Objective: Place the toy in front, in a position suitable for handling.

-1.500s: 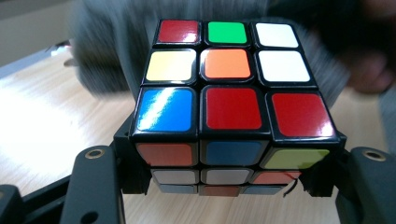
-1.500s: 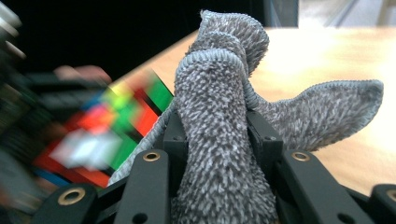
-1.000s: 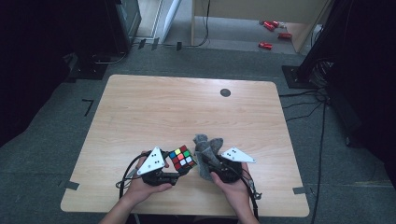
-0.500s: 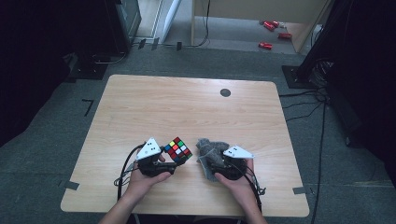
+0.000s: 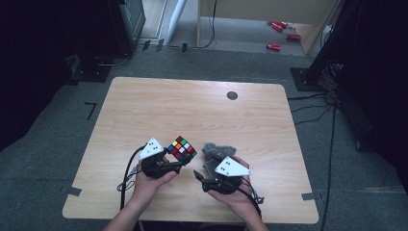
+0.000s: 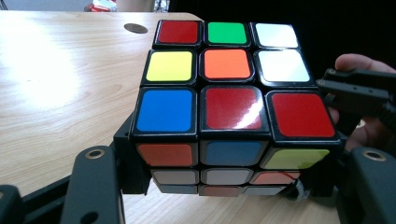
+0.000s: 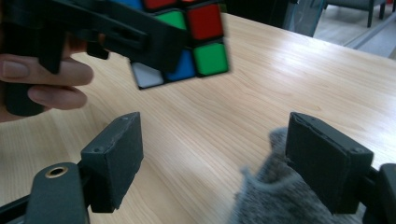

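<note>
The puzzle cube point(image 5: 182, 147) is held clamped in the left tongs point(image 5: 174, 166) above the desk's near edge, while the right tongs point(image 7: 212, 163), just opened and empty, should be re-closed on the grey cloth point(image 5: 216, 152) squarely.
</note>
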A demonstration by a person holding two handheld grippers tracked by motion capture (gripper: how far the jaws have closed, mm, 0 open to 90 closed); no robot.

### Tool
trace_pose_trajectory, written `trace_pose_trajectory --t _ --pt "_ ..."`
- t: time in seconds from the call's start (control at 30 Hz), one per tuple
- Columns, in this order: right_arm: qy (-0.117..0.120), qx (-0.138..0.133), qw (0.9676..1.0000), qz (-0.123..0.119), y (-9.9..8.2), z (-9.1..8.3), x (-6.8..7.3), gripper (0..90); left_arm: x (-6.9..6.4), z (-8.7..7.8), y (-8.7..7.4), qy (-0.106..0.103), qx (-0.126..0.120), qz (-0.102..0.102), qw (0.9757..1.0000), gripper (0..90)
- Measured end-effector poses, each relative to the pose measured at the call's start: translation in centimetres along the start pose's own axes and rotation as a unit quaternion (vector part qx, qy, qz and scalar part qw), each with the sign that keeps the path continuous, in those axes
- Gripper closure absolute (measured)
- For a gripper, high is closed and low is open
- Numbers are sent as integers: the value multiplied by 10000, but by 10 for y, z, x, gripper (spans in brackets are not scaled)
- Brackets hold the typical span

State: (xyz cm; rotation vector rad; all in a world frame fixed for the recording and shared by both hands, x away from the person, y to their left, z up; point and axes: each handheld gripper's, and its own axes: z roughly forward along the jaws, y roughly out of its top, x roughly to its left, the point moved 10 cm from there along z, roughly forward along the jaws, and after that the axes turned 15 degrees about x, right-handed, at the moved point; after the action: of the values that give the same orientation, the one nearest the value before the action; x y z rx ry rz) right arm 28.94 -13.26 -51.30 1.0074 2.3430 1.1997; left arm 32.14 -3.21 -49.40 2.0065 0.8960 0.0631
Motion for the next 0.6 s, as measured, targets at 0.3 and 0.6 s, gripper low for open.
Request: trace_pose_trajectory --t 0.3,0.6 --pt "-215 -253 9993 -161 8 5 13 223 -19 4 1 -298 27 -32 9995 342" --pt "-563 -453 9967 -363 13 5 17 303 -31 11 -4 -627 307 -156 9974 342"
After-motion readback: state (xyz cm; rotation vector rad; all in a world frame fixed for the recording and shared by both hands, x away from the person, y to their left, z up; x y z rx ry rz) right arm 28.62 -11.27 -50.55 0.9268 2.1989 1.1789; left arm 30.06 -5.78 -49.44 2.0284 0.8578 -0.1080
